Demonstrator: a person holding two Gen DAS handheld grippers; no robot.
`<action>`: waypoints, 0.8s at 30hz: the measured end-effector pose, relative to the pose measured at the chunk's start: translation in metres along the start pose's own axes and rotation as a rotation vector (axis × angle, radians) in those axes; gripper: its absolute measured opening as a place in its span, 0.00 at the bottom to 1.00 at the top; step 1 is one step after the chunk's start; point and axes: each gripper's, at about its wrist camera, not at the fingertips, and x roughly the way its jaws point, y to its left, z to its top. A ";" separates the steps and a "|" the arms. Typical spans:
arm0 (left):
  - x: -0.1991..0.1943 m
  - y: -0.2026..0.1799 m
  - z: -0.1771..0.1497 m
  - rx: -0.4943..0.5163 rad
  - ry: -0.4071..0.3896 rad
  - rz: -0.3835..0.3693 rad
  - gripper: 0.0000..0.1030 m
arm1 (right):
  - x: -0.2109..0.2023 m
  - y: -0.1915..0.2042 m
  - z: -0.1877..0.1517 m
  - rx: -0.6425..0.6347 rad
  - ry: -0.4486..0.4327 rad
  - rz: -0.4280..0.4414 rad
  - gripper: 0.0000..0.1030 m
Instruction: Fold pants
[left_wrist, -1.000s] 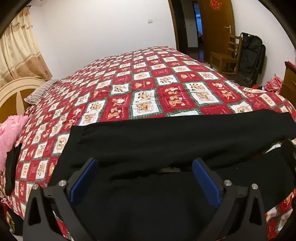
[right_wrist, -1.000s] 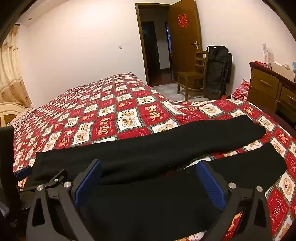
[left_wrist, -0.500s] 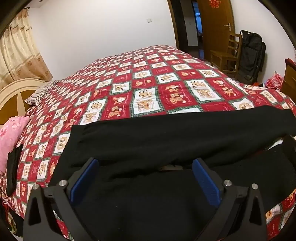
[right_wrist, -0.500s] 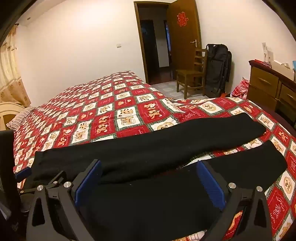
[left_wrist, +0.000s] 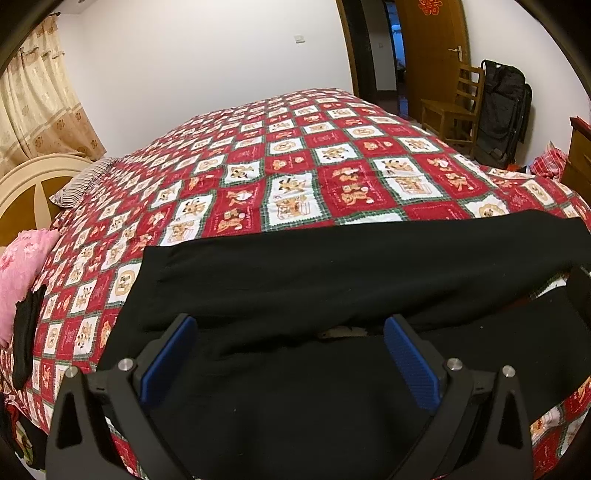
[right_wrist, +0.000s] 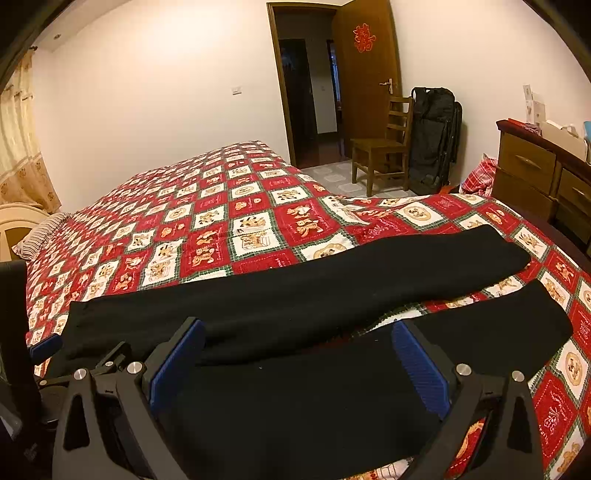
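Little had shifted since the earlier frames: from the left wrist, one left gripper (left_wrist: 288, 328) with two ribbed blue pads hung spread over one pair of black knit pants (left_wrist: 332, 273) lying flat on the red patchwork quilt (left_wrist: 295, 177), while from the right wrist the right gripper (right_wrist: 299, 332) hung equally spread above both separated legs.

Beyond the black pants (left_wrist: 332, 273), in the upper half of the frame, the bed (left_wrist: 295, 166) lies bare and you can pass freely. At the left edge, a pink pillow (left_wrist: 18, 266) and a headboard (left_wrist: 33, 184) block you.
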 end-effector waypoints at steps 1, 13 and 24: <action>0.000 0.000 0.000 0.000 0.001 0.000 1.00 | 0.000 0.000 0.000 0.001 0.000 0.000 0.99; 0.001 0.001 -0.002 -0.003 0.006 -0.001 1.00 | 0.000 0.000 0.000 0.001 0.001 0.001 0.99; 0.002 0.002 -0.001 -0.006 0.009 -0.004 1.00 | 0.002 0.000 -0.003 0.004 0.016 0.003 0.99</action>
